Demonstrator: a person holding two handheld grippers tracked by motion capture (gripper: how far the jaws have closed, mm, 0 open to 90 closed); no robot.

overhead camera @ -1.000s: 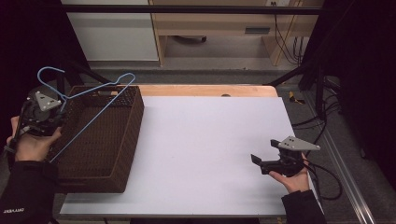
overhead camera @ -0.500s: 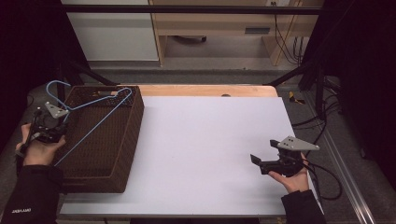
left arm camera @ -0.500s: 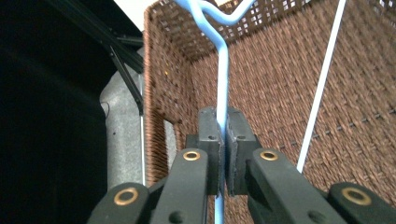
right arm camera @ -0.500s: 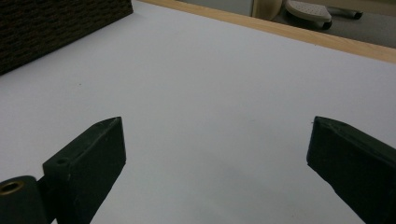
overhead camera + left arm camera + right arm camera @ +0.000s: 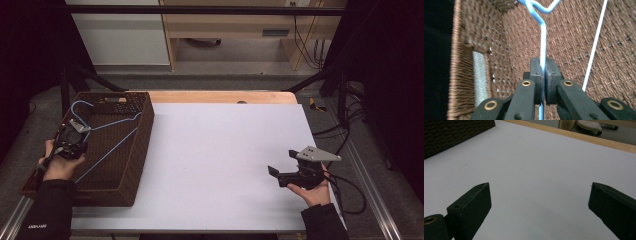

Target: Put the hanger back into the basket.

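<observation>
Rectangular table [image 5: 225, 150] with a white matte top and a light wooden strip along its far edge. Bearing: one dark brown woven wicker basket [image 5: 137, 155], rectangular, at the left end.

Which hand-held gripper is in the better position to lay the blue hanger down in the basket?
Left. The left hand-held gripper is shut on the blue hanger, above the brown basket. The right hand-held gripper is open and far across the table.
</observation>
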